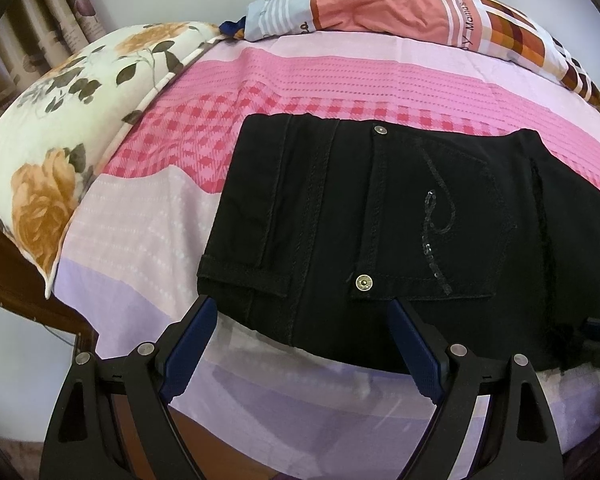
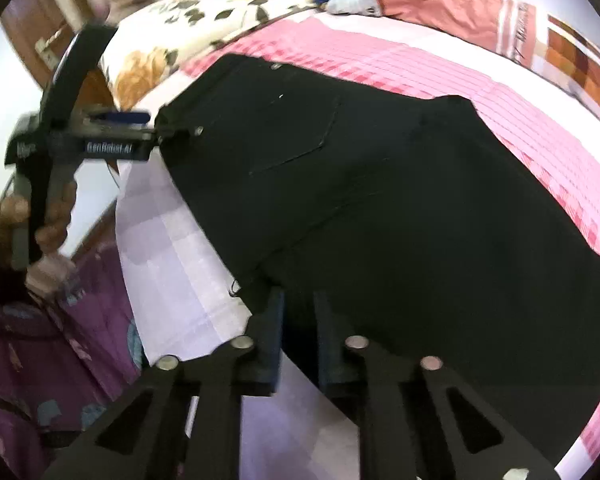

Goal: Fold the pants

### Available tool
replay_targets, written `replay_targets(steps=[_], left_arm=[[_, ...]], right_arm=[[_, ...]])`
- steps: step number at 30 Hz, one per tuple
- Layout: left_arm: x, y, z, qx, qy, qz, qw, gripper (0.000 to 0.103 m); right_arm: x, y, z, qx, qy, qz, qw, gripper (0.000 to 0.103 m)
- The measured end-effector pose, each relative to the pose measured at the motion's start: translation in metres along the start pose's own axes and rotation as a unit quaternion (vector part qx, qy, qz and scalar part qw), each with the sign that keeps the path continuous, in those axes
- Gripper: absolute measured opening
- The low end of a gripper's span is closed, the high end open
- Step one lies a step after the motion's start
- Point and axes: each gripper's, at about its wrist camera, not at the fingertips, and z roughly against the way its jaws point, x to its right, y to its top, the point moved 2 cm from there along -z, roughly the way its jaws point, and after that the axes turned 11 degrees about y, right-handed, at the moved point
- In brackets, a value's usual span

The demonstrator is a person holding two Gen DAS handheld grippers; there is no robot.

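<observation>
Pants on bed, left claw spread, right claw pinching hem

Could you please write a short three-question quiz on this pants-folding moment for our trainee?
1. True or false: the left gripper is open, its fingers straddling the near edge of the black pants.
2. What lies at the left side of the bed? A) floral pillow B) laptop C) basket
3. Fill in: the right gripper sits nearly closed at the pants' ____ edge.

Key: 1 true; 2 A, the floral pillow; 3 near.
</observation>
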Motion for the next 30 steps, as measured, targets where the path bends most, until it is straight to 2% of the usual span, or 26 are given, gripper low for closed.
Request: replay_targets(steps=[2,7,12,15,17,19,21,23,27,30], left_arm=[[0.000,0.000,0.000,-0.002,0.000,0.001,1.0000,0.087],[0.001,0.001,-0.002,-0.006,-0.002,0.003,1.0000,0.087],[0.001,0.000,-0.002,-0.008,-0.001,0.002,1.0000,0.087],[0.002,-0.001,-0.002,-0.009,0.001,-0.001,1.0000,0.087],[0.002,-0.001,-0.003,-0.010,0.003,-0.001,0.9999,0.087],[0.002,-0.001,-0.002,-0.011,0.001,0.001,0.9999,0.087],[0.002,-0.001,-0.003,-0.013,-0.002,0.004,0.9999,0.087],[0.002,-0.001,-0.004,-0.017,-0.006,0.005,0.9998,0.087],[0.005,-0.002,-0.003,-0.020,-0.003,0.000,0.9998,0.087],[0.005,-0.002,-0.001,-0.018,-0.003,-0.001,0.9998,0.087]], right_arm=[[0.004,0.001,0.006,0.011,0.015,-0.015,1.000,0.009],[-0.004,0.000,0.015,0.024,0.017,-0.008,1.000,0.008],[-0.021,-0.007,-0.005,-0.004,-0.009,0.036,0.999,0.007],[-0.021,-0.006,-0.003,0.004,-0.002,0.032,0.999,0.011],[-0.016,-0.004,0.004,0.017,0.004,0.018,1.000,0.021],[-0.014,-0.003,0.015,0.031,-0.009,0.024,0.999,0.031],[-0.017,-0.004,0.016,0.024,-0.023,0.044,0.998,0.033],[-0.022,-0.006,0.013,0.015,-0.023,0.057,0.998,0.040],[-0.035,-0.007,-0.002,-0.008,-0.057,0.117,0.991,0.041],[-0.032,-0.005,-0.011,-0.015,-0.053,0.114,0.992,0.038]])
